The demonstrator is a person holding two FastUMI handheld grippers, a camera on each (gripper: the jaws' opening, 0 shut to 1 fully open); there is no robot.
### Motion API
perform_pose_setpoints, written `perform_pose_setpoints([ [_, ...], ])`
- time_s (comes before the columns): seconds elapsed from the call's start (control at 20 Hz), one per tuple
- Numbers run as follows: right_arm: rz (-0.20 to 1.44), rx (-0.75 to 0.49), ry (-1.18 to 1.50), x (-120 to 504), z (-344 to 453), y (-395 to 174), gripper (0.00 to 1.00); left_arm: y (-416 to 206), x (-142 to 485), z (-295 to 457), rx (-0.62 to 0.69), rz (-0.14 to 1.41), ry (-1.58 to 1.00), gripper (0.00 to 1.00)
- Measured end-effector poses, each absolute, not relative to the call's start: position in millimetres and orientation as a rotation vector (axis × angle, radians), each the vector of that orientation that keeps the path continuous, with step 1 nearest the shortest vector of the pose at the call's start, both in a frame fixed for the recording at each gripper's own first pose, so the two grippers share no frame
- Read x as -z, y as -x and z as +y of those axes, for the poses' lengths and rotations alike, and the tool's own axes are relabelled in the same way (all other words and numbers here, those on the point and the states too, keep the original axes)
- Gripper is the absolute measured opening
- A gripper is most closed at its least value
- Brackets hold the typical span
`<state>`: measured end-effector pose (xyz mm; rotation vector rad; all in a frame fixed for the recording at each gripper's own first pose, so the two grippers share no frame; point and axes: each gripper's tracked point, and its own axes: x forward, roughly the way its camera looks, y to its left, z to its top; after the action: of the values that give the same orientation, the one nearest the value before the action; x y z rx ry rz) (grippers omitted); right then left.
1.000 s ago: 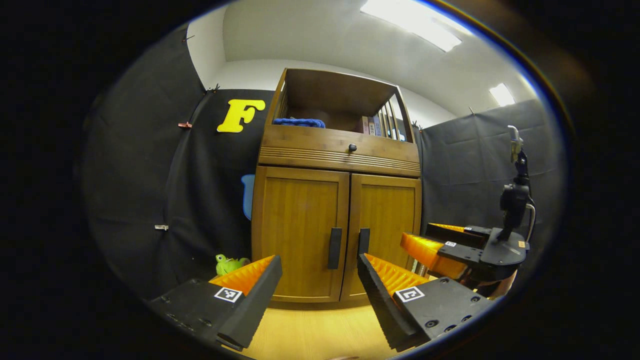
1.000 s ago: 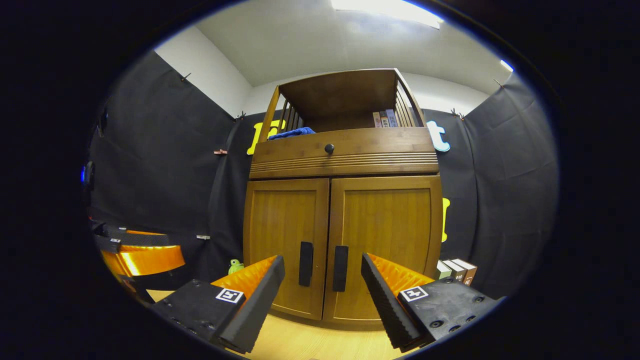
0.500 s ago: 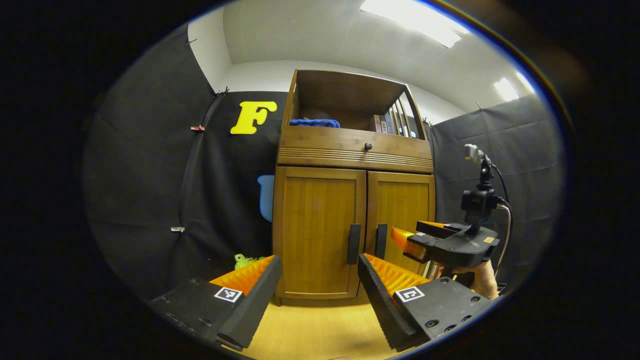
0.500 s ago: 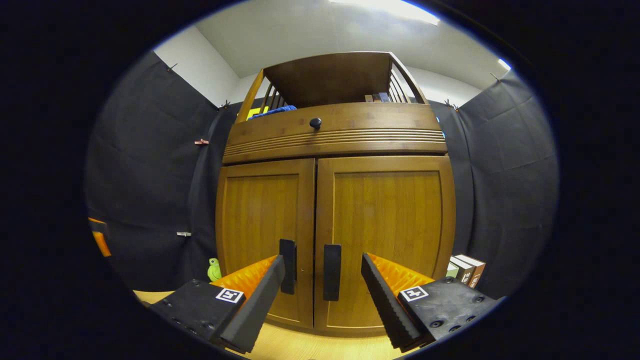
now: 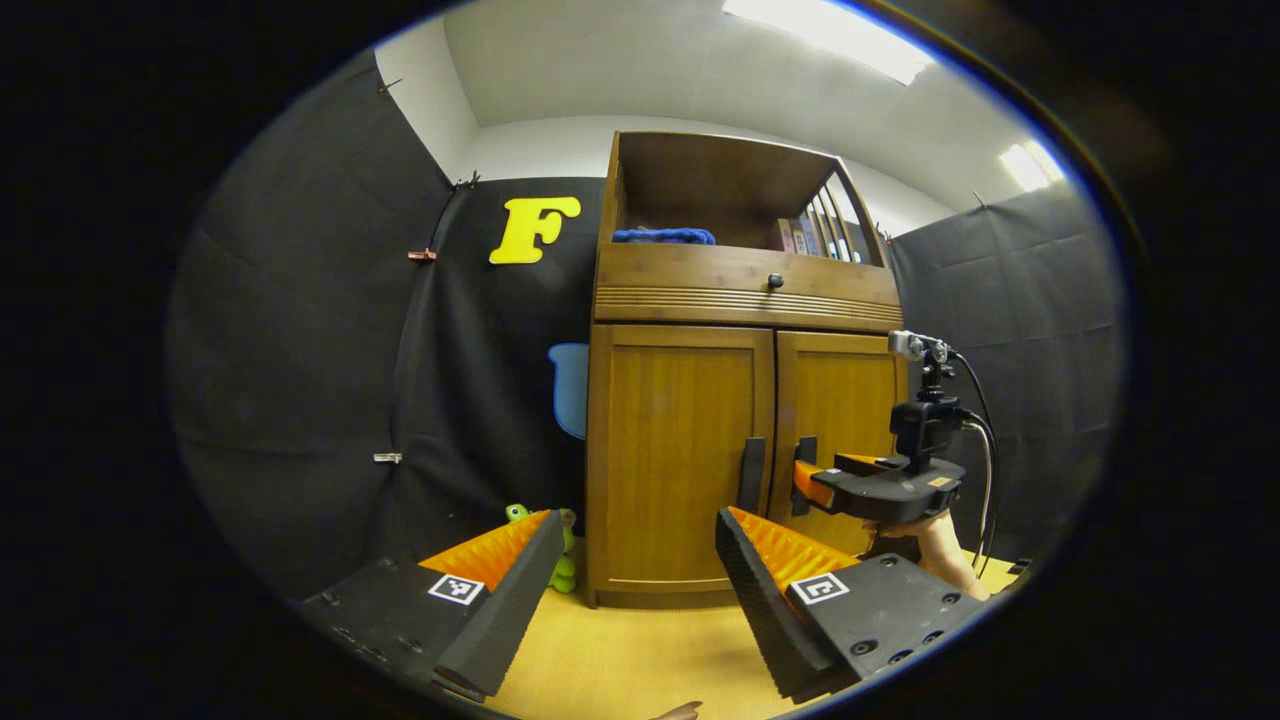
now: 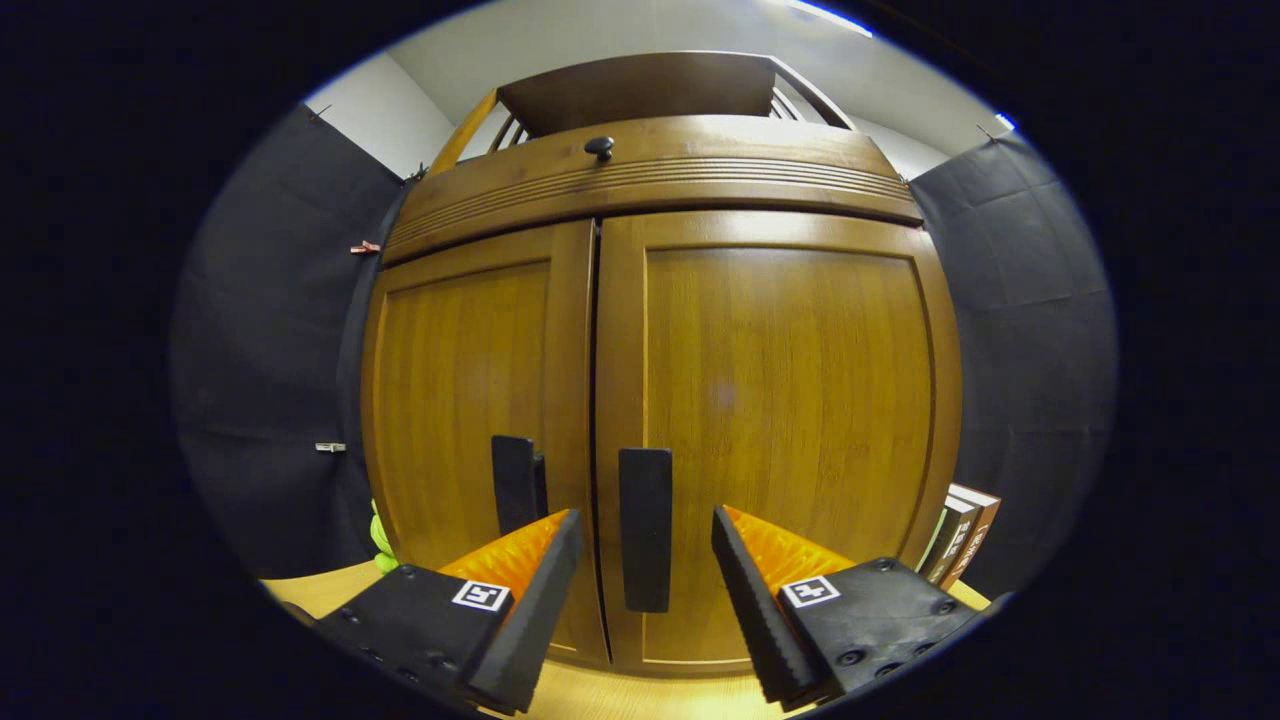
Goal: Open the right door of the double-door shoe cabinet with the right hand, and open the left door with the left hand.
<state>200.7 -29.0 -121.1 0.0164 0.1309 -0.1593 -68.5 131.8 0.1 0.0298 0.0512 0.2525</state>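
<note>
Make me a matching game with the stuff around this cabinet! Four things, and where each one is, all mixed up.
Things:
1. blue cloth
2. green toy
3. round knob
4. right door handle

Places:
A. on the floor by the cabinet's left side
B. on the drawer front above the doors
C. on the open top shelf
D. framed between the open fingers of the right gripper

Pairs: 1-C, 2-A, 3-B, 4-D

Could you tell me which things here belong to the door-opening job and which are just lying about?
Job:
right door and its handle
left door and its handle
right tongs, open
left tongs, open

Lying about:
green toy
blue cloth
books beside the cabinet
</note>
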Motion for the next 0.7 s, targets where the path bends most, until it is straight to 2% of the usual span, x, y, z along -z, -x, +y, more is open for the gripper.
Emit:
perform_pose_setpoints([
  [0.1,0.128,0.163,-0.015,125,-29,-209,0.77,69,0,138,-0.268,0.053,-0.024,0.96],
  [0.15,0.126,0.179,-0.003,128,-32,-213,0.71,67,2,144,-0.274,0.054,-0.019,0.96],
  [0.2,0.124,0.184,0.010,129,-32,-217,0.71,67,3,148,-0.279,0.055,-0.017,0.95],
  [0.35,0.138,0.195,0.032,140,-30,-228,0.57,70,5,156,-0.297,0.057,-0.023,0.95],
  [0.45,0.142,0.236,0.048,138,-33,-229,0.56,72,4,159,-0.302,0.054,-0.025,0.95],
  [0.5,0.137,0.237,0.045,142,-31,-230,0.52,74,4,161,-0.304,0.053,-0.023,0.95],
  [0.55,0.135,0.246,0.049,143,-33,-230,0.39,75,4,163,-0.308,0.050,-0.021,0.95],
  [0.6,0.133,0.252,0.055,144,-34,-232,0.43,77,3,166,-0.313,0.047,-0.021,0.95],
  [0.7,0.130,0.261,0.051,144,-35,-234,0.33,80,2,169,-0.322,0.040,-0.017,0.96],
])
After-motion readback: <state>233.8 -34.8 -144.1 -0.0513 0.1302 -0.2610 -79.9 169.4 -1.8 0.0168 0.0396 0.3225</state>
